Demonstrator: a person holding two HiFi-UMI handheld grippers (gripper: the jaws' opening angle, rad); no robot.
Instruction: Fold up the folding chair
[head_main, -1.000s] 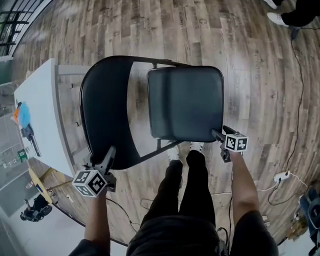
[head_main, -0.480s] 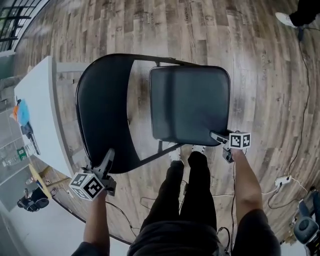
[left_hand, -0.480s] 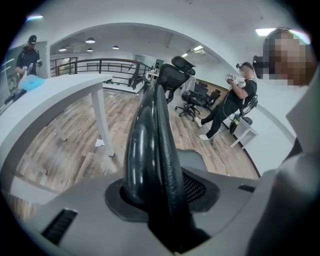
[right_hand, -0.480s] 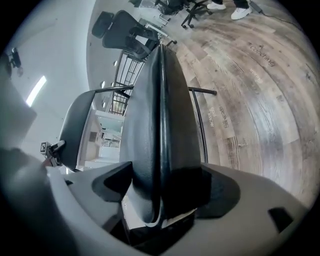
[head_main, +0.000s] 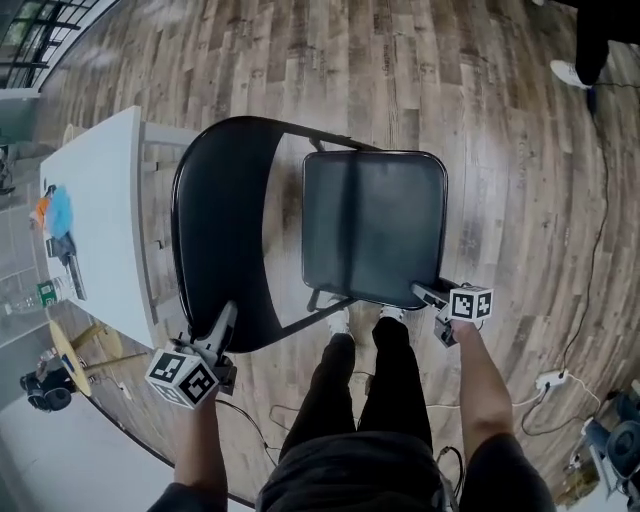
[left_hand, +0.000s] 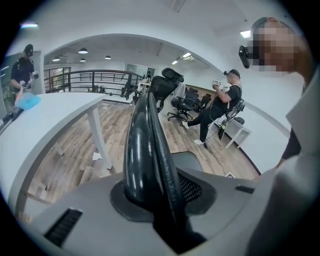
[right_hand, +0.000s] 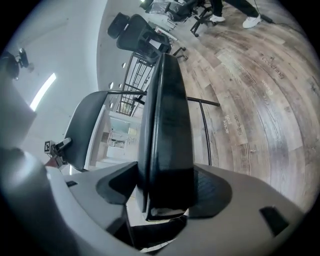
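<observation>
The black folding chair stands open on the wood floor in front of me, with its curved backrest (head_main: 215, 230) at the left and its padded seat (head_main: 375, 225) at the right. My left gripper (head_main: 222, 322) sits on the near end of the backrest. In the left gripper view the backrest's rim (left_hand: 142, 145) runs between the closing jaws of the left gripper (left_hand: 160, 192), and the pads touch it. My right gripper (head_main: 425, 293) is on the seat's near right corner. The thick seat edge (right_hand: 165, 125) fills the closing jaws of the right gripper (right_hand: 165, 187).
A white table (head_main: 95, 220) with a blue item (head_main: 58, 212) stands close to the chair's left side. My legs (head_main: 365, 380) are just behind the seat. A cable (head_main: 600, 200) and a power strip (head_main: 548, 380) lie on the floor at right. Office chairs (left_hand: 167, 82) and a person (left_hand: 220, 107) stand further off.
Both grippers keep their places on the chair and have risen a little with it. The right gripper has drifted slightly left with the seat's corner.
</observation>
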